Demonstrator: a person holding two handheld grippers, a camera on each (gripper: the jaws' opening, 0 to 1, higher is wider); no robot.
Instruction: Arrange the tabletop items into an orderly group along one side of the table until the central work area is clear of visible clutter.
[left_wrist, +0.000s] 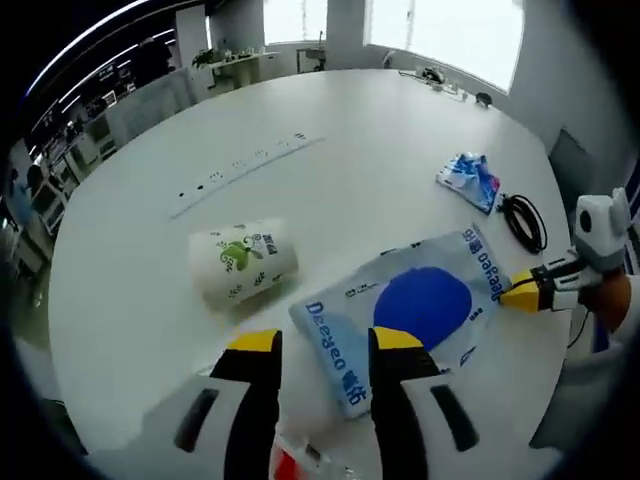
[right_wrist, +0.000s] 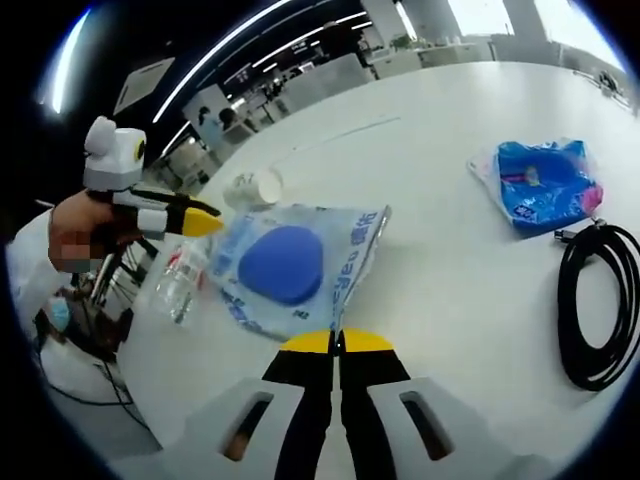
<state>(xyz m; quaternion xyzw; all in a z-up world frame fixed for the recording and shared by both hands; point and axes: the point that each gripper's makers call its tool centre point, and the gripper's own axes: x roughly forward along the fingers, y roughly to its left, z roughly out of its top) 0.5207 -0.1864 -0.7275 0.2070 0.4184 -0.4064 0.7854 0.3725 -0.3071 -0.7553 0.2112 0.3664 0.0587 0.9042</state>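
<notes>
White paper cup (left_wrist: 243, 260), blue crumpled bag (left_wrist: 470, 180), black cable (left_wrist: 523, 221) beside tissue pack (left_wrist: 405, 310); left fingers (left_wrist: 398, 345) wide, right fingers (right_wrist: 368, 345) pinching pack.

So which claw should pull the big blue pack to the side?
Right, probably. The right claw is shut at the edge of the blue pack, seemingly pinching it. The left claw hangs open over the pack, gripping nothing.

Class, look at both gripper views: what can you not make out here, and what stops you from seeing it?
- Left gripper view: the red-and-white item is cut off by the bottom edge, between the left gripper's jaws.
- Right gripper view: the bottle's label is blurred.
- Right gripper view: the right gripper hides the large bag's near edge; the grip is unclear.
- Left gripper view: the cup's print is too small.
</notes>
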